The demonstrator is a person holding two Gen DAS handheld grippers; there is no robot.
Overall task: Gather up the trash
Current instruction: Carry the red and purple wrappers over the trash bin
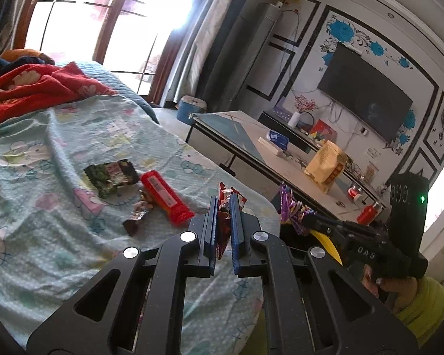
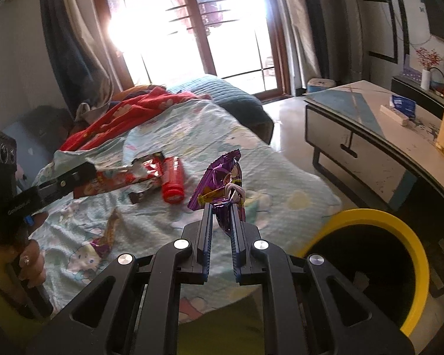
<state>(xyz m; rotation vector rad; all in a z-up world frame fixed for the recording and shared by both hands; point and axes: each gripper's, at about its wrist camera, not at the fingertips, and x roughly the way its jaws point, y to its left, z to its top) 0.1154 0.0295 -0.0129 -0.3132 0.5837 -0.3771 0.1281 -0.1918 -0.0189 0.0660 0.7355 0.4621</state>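
In the left wrist view my left gripper [image 1: 223, 200] is shut on a red snack wrapper [image 1: 223, 224] above the bed's edge. My right gripper [image 2: 222, 205] is shut on a crumpled purple wrapper [image 2: 220, 177], held over the bed near a yellow-rimmed bin [image 2: 367, 214]. On the Hello Kitty sheet [image 1: 44, 153] lie a dark green wrapper [image 1: 112, 174], a red tube [image 1: 165, 196] and a small brown candy wrapper [image 1: 136, 220]. The right wrist view also shows an orange and purple wrapper [image 2: 109, 233] on the sheet near my left hand.
A red blanket [image 1: 38, 85] is bunched at the head of the bed. A low coffee table [image 2: 355, 127] stands to the right with a yellow bag [image 1: 325, 165] and a blue pack [image 2: 402, 103] on it. Bare floor lies between bed and table.
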